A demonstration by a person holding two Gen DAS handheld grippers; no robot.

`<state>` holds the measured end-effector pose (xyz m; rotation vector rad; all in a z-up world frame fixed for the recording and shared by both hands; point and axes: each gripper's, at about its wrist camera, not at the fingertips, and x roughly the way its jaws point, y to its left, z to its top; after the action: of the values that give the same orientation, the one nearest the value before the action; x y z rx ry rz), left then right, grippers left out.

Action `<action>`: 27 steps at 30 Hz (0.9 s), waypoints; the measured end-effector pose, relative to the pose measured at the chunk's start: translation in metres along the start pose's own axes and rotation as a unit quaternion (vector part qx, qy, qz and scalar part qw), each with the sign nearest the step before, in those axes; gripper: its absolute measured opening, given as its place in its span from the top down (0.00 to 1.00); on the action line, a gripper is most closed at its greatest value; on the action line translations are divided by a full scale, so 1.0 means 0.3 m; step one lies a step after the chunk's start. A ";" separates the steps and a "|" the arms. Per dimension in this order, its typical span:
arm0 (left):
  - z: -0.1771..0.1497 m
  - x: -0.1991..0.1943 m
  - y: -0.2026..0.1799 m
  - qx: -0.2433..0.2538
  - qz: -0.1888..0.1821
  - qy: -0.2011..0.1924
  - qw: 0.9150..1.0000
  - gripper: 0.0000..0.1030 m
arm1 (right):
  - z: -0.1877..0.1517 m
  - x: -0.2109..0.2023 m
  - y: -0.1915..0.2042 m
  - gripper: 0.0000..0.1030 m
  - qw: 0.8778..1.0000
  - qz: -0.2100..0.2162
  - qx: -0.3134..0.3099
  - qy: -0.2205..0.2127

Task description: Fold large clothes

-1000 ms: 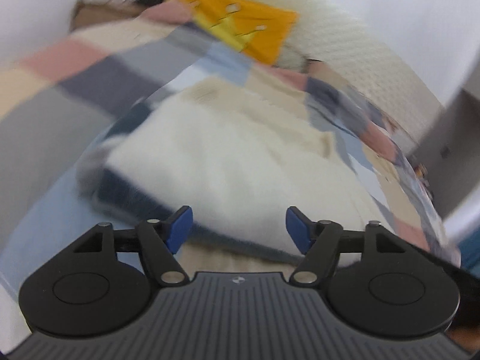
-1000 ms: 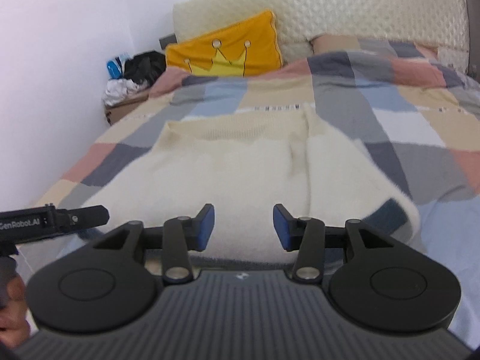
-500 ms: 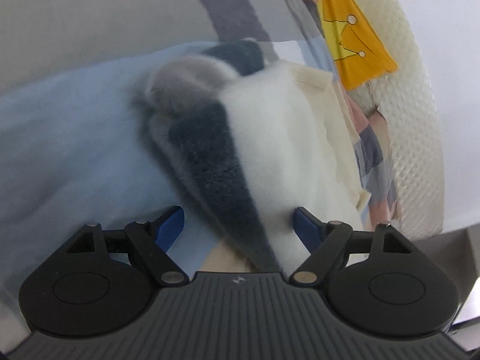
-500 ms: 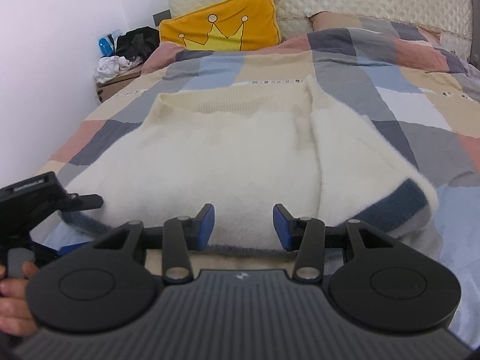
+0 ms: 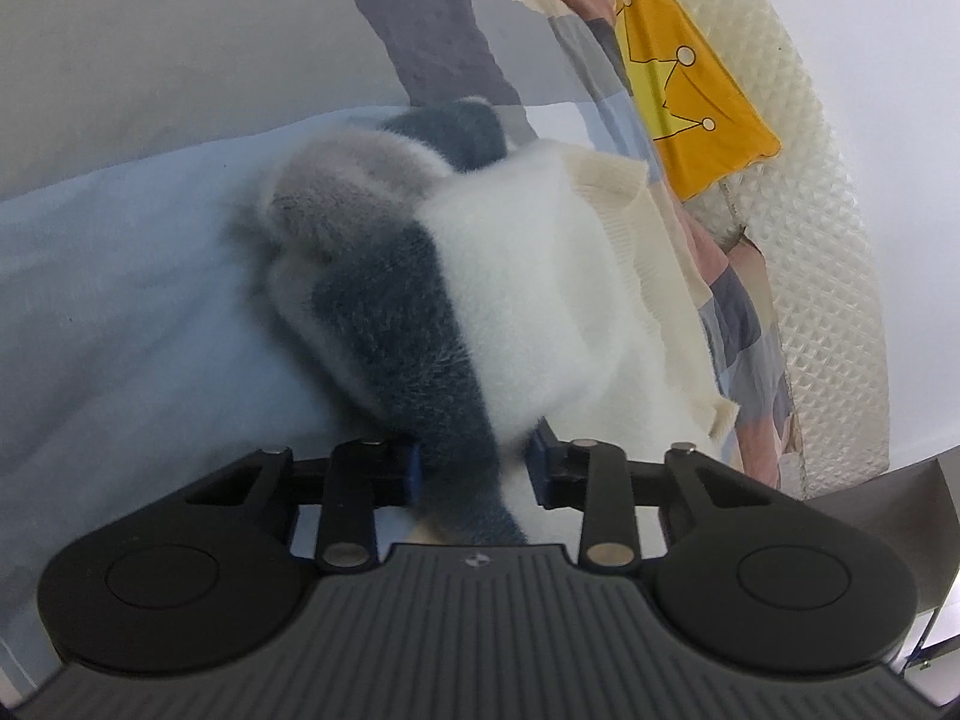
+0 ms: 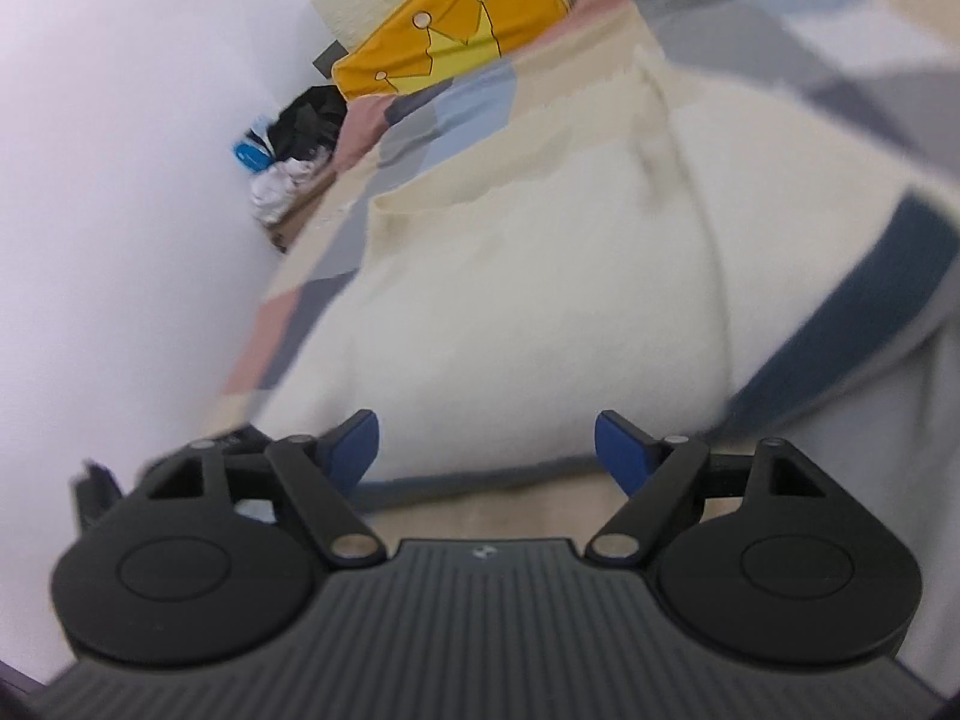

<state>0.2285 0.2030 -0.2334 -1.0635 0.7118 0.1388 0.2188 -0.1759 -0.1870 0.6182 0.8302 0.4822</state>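
Note:
A fluffy cream sweater [image 6: 528,300] with dark blue and grey bands lies on the bed. In the left wrist view the sweater [image 5: 540,276] shows its blue band corner, and my left gripper [image 5: 474,468] is shut on that corner at the near edge. My right gripper [image 6: 486,444] is open and empty, tilted, just above the sweater's near hem. The blue band also shows at the right in the right wrist view [image 6: 888,288].
The bed has a patchwork quilt [image 5: 432,36] and a pale blue sheet [image 5: 120,300]. A yellow crown pillow [image 6: 456,36] leans on the quilted cream headboard [image 5: 840,252]. A bedside stand with dark and white clothes [image 6: 300,144] is by the white wall.
My left gripper closed on the sweater's blue band corner. My right gripper opened wider, tilted and moved closer over the near hem.

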 end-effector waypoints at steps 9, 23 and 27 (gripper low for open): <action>0.007 -0.019 0.012 -0.009 -0.012 -0.001 1.000 0.70 | 0.004 0.054 -0.165 0.20 0.981 0.026 0.193 -0.002; 0.030 -0.039 0.049 -0.052 -0.035 -0.004 0.998 0.74 | 0.002 -0.129 -0.321 0.27 0.933 -0.084 0.305 -0.172; 0.028 -0.042 0.061 -0.057 -0.033 -0.004 0.998 0.74 | 0.002 -0.145 -0.344 0.29 0.922 -0.084 0.325 -0.190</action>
<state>0.2146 0.2221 -0.2372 -1.1941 0.6670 0.1278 0.2095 -0.2776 -0.2330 1.1995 0.6526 -0.0947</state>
